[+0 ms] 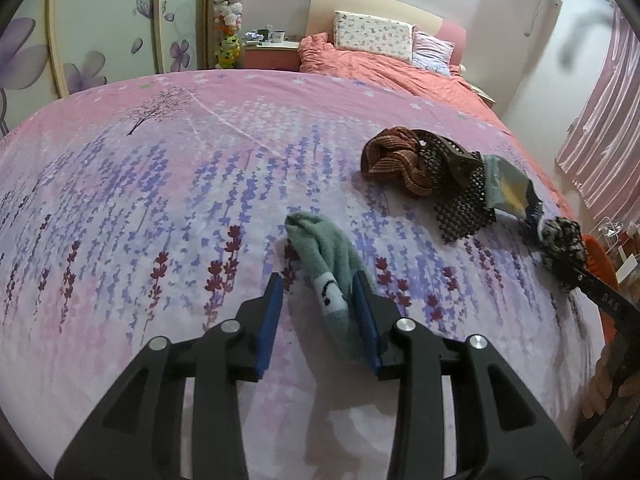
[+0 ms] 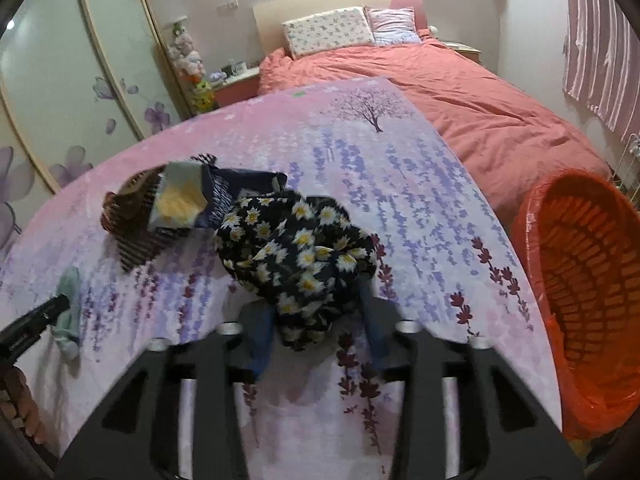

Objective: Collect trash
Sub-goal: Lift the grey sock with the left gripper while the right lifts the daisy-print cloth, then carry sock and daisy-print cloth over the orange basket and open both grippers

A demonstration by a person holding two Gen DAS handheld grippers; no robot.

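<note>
Snack wrapper (image 2: 180,200) on bed (image 2: 420,184), beyond floral cloth (image 2: 296,256), long axis toward headboard. Right gripper (image 2: 316,328) nearer, part-open astride cloth; left gripper (image 1: 320,312) part-open astride green sock (image 1: 328,264).

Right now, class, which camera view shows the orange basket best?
The right wrist view: the orange basket shows its rim, woven inside and liner beside the bed. The left wrist view shows only an orange sliver behind the right gripper.

Lavender-print bedsheet (image 1: 160,200), green sock (image 1: 328,256), brown cloth (image 1: 394,156), snack packet (image 1: 510,188), daisy-print cloth (image 2: 296,252)
</note>
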